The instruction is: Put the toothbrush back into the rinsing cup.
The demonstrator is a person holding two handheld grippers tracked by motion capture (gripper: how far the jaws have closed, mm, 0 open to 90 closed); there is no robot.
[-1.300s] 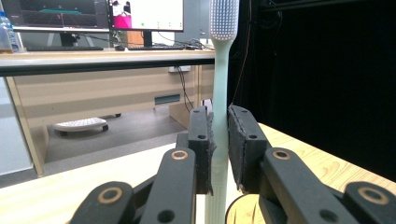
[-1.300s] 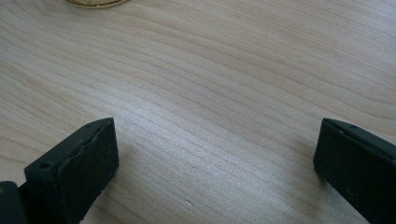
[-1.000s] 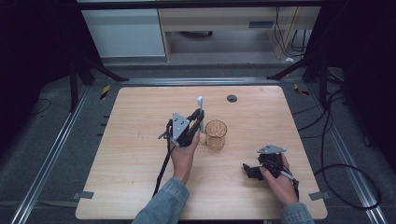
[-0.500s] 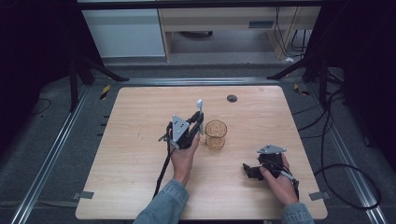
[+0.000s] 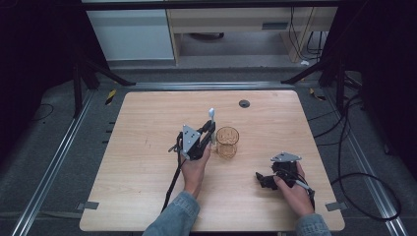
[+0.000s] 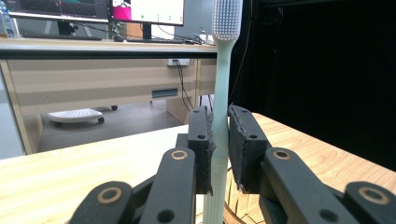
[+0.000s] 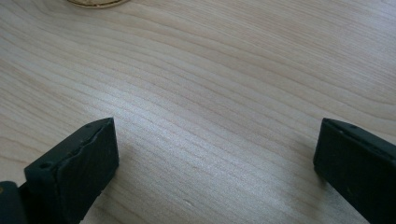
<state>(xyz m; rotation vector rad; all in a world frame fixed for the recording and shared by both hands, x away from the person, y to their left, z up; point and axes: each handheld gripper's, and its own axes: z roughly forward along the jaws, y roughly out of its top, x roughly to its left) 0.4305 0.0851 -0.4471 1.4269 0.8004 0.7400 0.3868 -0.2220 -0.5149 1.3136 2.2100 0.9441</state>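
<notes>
Left gripper (image 5: 210, 132) jaws clamp toothbrush (image 6: 219, 93) upright beside cup (image 5: 227, 141) — right gripper (image 7: 215, 154) jaws spread, idle; lower handle-first, centred over rim.

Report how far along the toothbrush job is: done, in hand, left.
Done: the toothbrush is picked up, clamped upright between the left gripper pads, bristles on top. In hand: it hangs just left of the amber glass cup, not inside it. Left: probably moving it over the cup and letting go. The right gripper rests open on the table, holding nothing.
</notes>
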